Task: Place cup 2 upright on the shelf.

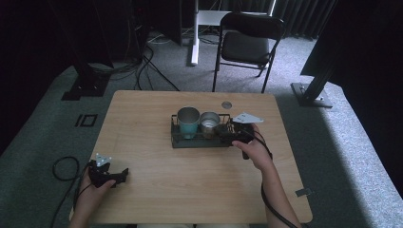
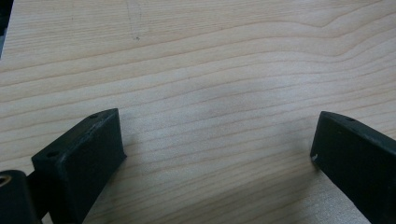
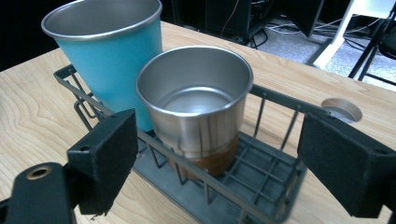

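Cups sitting upright side by side in wire basket (image 3: pixel 275 186) at far middle of table (image 1: pixel 157 190): teal cup (image 3: pixel 114 60) at left, touching shorter steel cup (image 3: pixel 198 107) just right of it, empty inside. Right gripper (image 3: pixel 219 163) hovering at right end of basket, jaws standing wide apart and clamping nothing, steel cup sitting between them and a little beyond, one pad (image 3: pixel 105 158) hanging outside near rail, the other over basket's right end. Left gripper (image 2: pixel 217 154) resting low over bare wood at near left corner, well apart from basket, jaws gaping wide, holding nothing.
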